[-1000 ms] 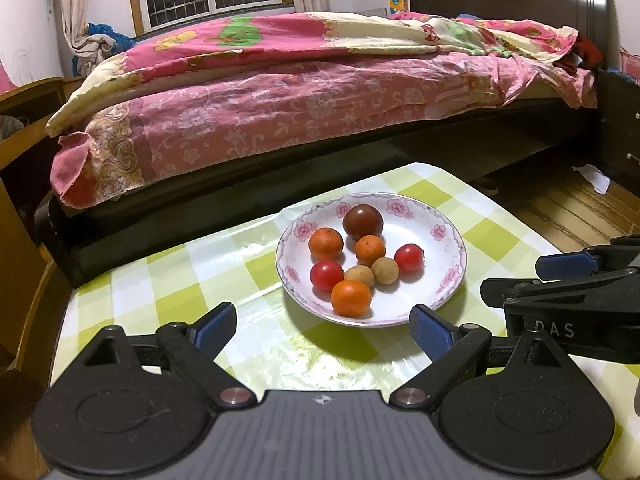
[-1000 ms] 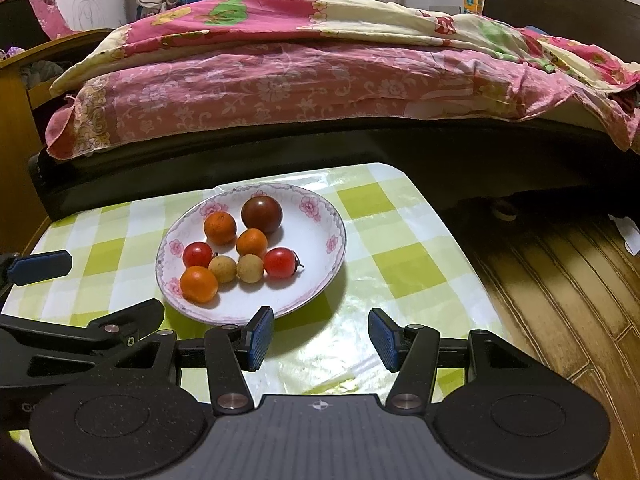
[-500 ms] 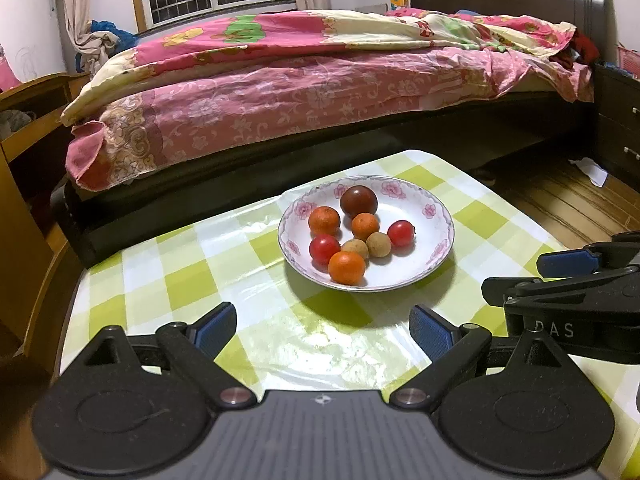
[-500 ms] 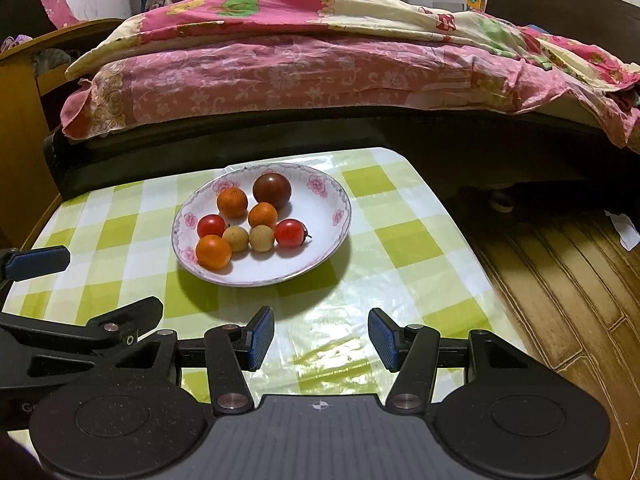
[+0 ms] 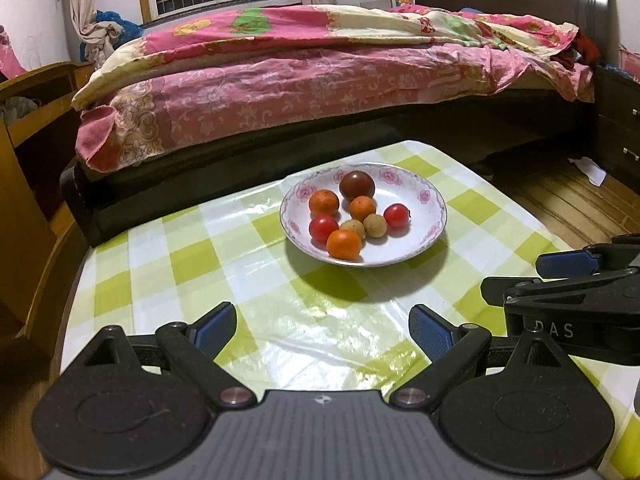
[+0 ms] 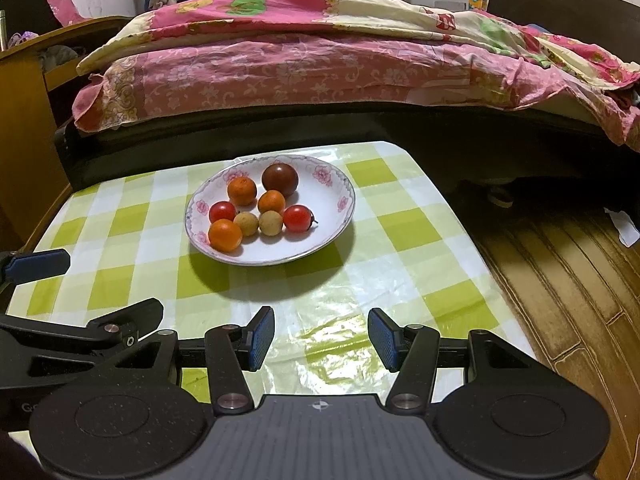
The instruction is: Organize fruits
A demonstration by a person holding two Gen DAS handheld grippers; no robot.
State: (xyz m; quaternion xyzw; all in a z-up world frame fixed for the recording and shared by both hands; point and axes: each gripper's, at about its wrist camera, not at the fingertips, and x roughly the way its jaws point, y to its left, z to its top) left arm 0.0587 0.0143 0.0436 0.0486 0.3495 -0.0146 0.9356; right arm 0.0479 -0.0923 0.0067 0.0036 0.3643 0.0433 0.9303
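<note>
- Tablecloth [image 5: 192, 256]: lime-green and white checks, glossy;
- Plate [image 5: 424, 236]: white, pink flowers round the rim;
- On the plate: three oranges [image 5: 344, 245], two red tomatoes [image 5: 323, 229], two tan longans [image 5: 375, 225], one dark maroon fruit [image 5: 357, 185] at its far side;
- Beyond the plate, bedspread [image 5: 304, 84]: pink floral;
- Gripper pads [image 5: 430, 332]: blue on black.

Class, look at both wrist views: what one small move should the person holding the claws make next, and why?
Probably nothing more than lowering both claws to rest. All eight small round fruits already sit inside the white floral-rimmed plate, and the left claw and right claw are open, empty and short of the plate, above the green-checked tablecloth.
</note>
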